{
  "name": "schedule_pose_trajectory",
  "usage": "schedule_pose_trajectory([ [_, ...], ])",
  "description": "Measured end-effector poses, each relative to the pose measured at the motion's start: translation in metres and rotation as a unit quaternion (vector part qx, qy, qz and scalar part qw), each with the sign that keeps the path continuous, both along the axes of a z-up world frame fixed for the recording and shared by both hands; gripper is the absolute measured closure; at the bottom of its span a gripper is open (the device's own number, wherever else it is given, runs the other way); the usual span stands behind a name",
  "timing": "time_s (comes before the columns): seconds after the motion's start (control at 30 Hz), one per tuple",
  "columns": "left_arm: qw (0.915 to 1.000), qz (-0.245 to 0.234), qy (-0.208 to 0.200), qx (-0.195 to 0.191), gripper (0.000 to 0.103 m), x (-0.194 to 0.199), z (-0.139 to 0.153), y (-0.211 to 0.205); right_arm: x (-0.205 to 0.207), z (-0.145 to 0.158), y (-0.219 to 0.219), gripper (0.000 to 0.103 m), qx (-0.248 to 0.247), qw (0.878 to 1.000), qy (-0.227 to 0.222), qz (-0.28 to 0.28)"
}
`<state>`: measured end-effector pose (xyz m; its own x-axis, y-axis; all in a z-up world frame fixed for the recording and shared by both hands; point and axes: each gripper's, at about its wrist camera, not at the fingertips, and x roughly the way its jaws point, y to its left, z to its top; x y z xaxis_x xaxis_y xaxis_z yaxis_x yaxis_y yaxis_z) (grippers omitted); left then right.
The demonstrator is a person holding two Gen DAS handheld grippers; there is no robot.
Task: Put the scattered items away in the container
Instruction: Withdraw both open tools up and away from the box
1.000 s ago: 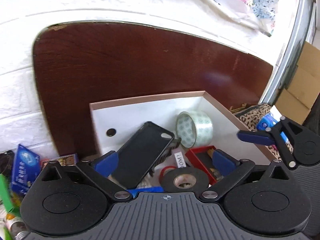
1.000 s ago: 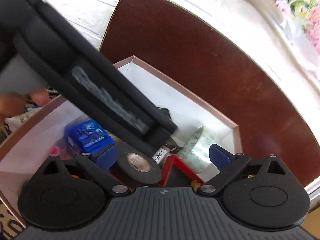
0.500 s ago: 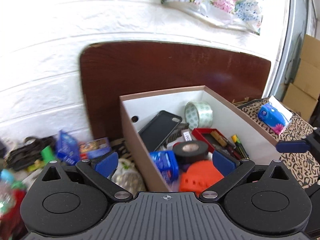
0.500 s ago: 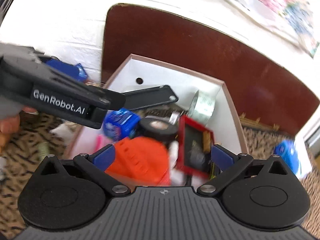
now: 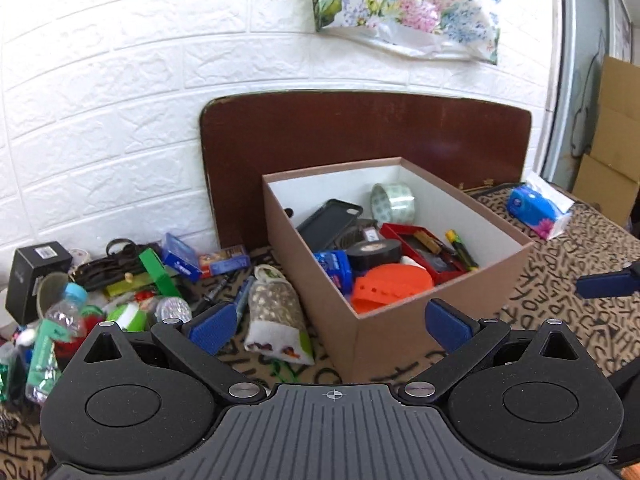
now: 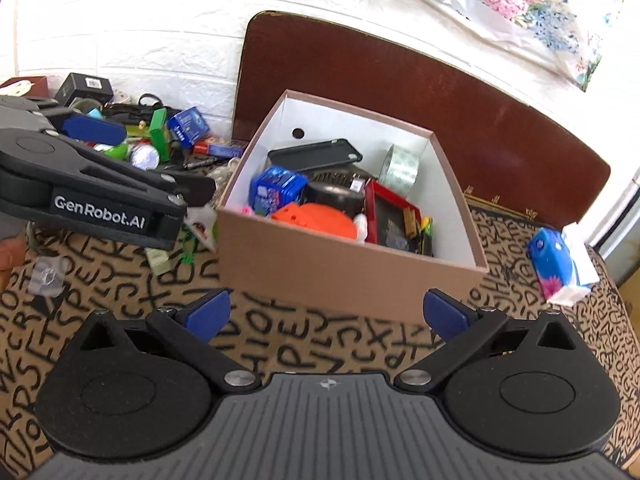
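Left gripper is hanging released, jaws spread wide, gripping nothing, near the box front corner. Right gripper is likewise sitting wide open and empty, just short of the box's near wall. Box is resting on the letter-print cloth, its long axis running near-left to far-right in the left wrist view, holding a phone case, tape roll, and orange piece. Scattered items are lying left of the box.
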<state>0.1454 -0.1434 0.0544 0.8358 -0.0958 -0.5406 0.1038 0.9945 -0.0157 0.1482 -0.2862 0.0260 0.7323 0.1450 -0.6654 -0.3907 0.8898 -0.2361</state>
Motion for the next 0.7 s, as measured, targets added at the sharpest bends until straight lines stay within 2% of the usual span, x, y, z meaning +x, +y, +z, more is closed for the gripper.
schedule_pose_trajectory([
  [0.4, 0.9993, -0.021, 0.015, -0.027, 0.000, -0.015, 0.000, -0.002, -0.017, -0.016, 0.000, 0.001, -0.013, 1.000, 0.017, -0.019],
  [0.6, 0.9995, -0.033, -0.003, -0.003, 0.000, -0.019, -0.002, -0.012, -0.013, -0.022, -0.004, 0.001, -0.005, 0.999, 0.029, -0.028],
  [0.7, 0.9993, -0.037, 0.001, -0.005, 0.000, -0.019, -0.002, -0.014, -0.012, -0.025, -0.005, 0.001, -0.007, 0.999, 0.033, -0.032],
])
